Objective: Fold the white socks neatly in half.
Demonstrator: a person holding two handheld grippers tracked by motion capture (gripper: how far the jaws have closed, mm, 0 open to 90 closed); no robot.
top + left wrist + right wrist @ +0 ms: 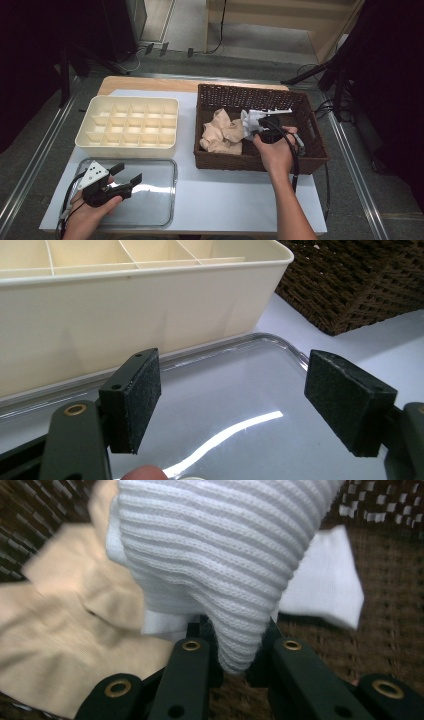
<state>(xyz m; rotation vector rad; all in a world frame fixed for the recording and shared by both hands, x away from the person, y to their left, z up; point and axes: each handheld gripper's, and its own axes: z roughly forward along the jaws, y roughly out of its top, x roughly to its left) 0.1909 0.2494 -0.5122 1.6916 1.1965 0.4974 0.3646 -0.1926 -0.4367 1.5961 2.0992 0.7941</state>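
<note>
Inside the wicker basket (215,92), right gripper (235,645) clamped on white ribbed sock (210,555); left gripper (232,400) jaws apart, well left of the basket.

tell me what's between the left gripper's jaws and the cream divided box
Nothing but the bare clear tray: in the left gripper view, the open left gripper hovers over it, and the cream box stands just past its rim.

Quick count: one brown wicker basket (215,95), one cream plastic divider tray (125,145), one clear plastic lid (165,200), one white ribbed knit cloth (210,555), one beige crumpled cloth (222,132).
</note>
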